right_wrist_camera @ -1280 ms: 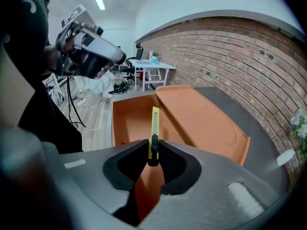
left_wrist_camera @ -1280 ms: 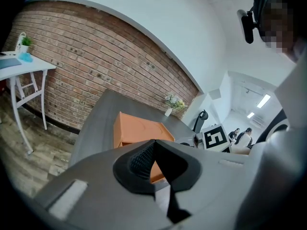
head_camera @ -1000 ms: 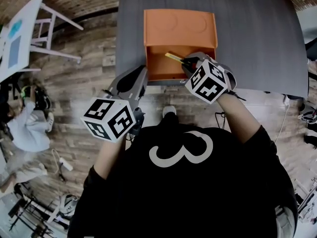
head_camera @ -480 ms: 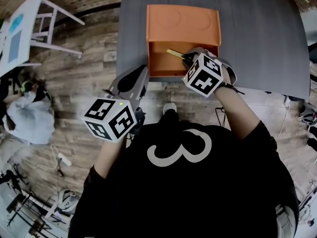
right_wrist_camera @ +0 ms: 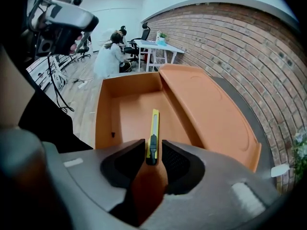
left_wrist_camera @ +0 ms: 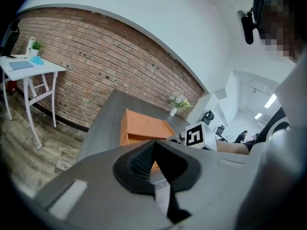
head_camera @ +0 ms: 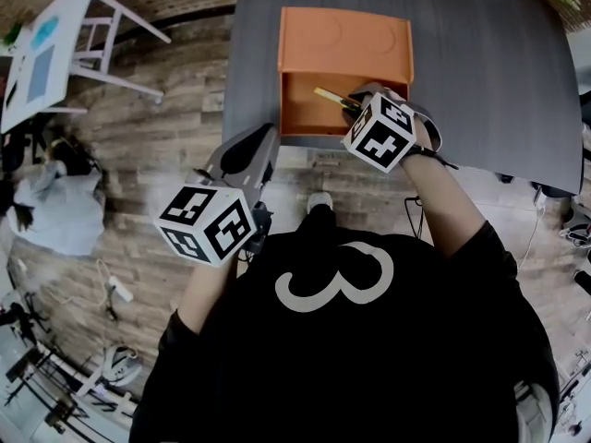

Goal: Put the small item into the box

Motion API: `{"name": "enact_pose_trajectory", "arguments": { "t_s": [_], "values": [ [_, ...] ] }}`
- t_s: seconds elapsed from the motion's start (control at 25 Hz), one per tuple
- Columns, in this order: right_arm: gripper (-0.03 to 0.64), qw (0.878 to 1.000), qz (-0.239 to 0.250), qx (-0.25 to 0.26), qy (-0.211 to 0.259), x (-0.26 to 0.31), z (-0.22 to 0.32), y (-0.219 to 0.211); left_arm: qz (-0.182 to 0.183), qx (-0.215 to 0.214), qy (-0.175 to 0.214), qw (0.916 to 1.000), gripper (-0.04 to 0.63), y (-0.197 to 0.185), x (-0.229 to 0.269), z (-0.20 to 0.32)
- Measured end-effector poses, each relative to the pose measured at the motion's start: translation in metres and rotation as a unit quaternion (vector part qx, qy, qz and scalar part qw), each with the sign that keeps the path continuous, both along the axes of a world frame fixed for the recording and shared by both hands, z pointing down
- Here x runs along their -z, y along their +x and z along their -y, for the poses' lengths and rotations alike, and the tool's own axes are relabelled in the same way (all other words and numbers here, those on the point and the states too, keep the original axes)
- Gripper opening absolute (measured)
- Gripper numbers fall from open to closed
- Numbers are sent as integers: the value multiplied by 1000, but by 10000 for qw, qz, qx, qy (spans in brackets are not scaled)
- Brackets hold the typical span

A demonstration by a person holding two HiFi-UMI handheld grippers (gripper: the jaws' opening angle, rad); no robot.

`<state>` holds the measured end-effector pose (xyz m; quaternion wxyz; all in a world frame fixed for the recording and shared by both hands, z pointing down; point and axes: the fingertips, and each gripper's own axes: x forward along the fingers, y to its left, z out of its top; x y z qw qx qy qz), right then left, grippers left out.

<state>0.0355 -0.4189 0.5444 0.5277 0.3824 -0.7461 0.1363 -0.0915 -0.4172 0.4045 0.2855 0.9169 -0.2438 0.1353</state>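
Right gripper (head_camera: 355, 102): held over the near right corner of the open box, with its marker cube (head_camera: 379, 133) turned up toward the head camera.
Right jaws: caught opening; in the right gripper view the pads are seen parted, with a thin gap on at least one side of the knife, so it is no longer squeezed.
Utility knife (right_wrist_camera: 153, 131): yellow and slim, with a dark slider; its rear end is set between the right gripper's (right_wrist_camera: 153, 150) jaws and its tip is pointed into the box. In the head view the knife (head_camera: 327, 96) is seen inside the tray's outline. Whether it is lying on the tray floor cannot be told.
Box (head_camera: 297, 111): orange, set at the near edge of the dark grey table (head_camera: 480, 72), with its lid (head_camera: 346, 40) folded flat behind the tray.
Left gripper (head_camera: 266, 137): held off the table's near left edge, above the wooden floor (head_camera: 157, 137).
Left jaws: pressed together at the tips in the left gripper view (left_wrist_camera: 153, 145), with nothing between them.
Surroundings: a white side table (head_camera: 46, 53) is seen at far left.
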Motion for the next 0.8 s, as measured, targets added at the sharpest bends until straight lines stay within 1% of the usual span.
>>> {"name": "enact_pose_trajectory", "arguments": {
  "t_s": [0.12,0.24,0.36,0.44,0.48,0.56,0.68,0.76,0.8],
  "values": [
    [153,9999,66,39,147,11,0,-1,18,63,32,10000,12,-3,5,-8],
    [153,9988,308,-53,380,30,-10,-1,11,98,59,9999,14,0,12,-22],
    [152,9933,872,-312,687,57,-21,-4,-12,98,90,9999,14,4,20,-37],
    [149,9831,1472,-460,988,81,-28,-10,-32,107,136,9998,12,6,25,-46],
    [144,9750,1842,-509,1138,93,-33,-14,-44,108,163,9998,12,7,27,-52],
    [107,9526,2640,-561,1404,121,-49,-21,-74,90,218,9997,14,12,31,-65],
    [52,9093,3723,-690,1728,164,-78,-24,-145,16,305,9994,12,20,41,-85],
    [2,8799,4279,-813,1901,190,-100,-20,-202,-52,368,9991,12,27,50,-100],
    [2,8666,4509,-851,1960,201,-112,-18,-231,-88,397,9989,12,30,54,-109]
  ]
}}
